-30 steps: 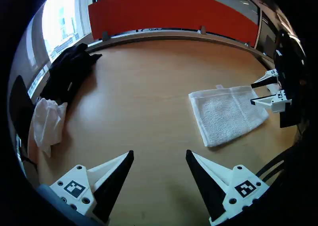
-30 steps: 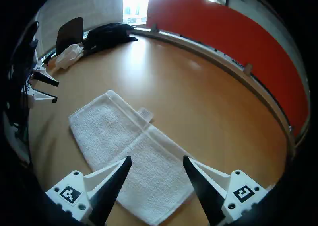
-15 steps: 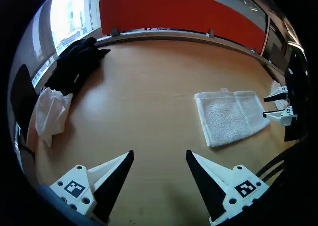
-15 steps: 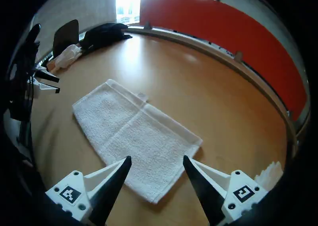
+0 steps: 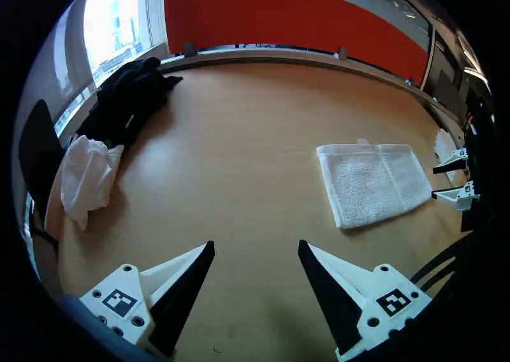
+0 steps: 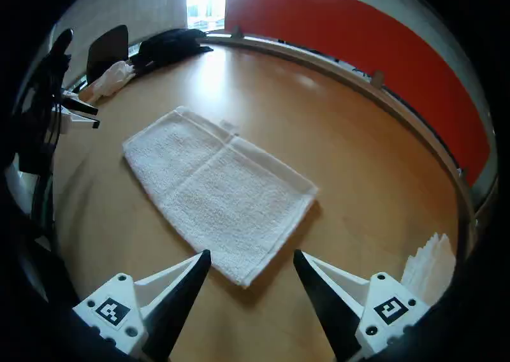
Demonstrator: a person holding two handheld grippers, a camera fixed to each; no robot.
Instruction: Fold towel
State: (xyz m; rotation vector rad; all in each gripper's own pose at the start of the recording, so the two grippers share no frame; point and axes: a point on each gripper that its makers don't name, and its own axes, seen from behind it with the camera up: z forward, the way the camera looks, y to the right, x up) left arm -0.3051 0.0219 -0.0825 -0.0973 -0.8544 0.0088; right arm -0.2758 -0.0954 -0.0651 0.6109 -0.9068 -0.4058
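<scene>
In the left gripper view, the left gripper (image 5: 255, 279) hangs over the bare surface (image 5: 242, 145). Its fingers are spread wide with nothing between them. The towel (image 5: 375, 182) lies flat to the right, well apart from this gripper. It is a neat rectangle with doubled edges, so it looks folded at least once. The right gripper (image 5: 454, 180) sits just beside the towel's right edge, its fingers parted and holding no cloth. A black garment (image 5: 131, 97) and a white cloth (image 5: 86, 177) are heaped at the far left, probably kept there to leave room for folding.

In the right gripper view, the right gripper (image 6: 250, 285) is likewise released. The towel's (image 6: 220, 190) near corner lies just ahead of its fingertips, apparently untouched. The towel rests mid-surface, squared up, with a line crossing its middle. The left gripper (image 6: 80, 112) is off to the left, clear of the cloth. With both grippers let go and the towel lying tidy, the fold looks either finished or paused before another halving.
</scene>
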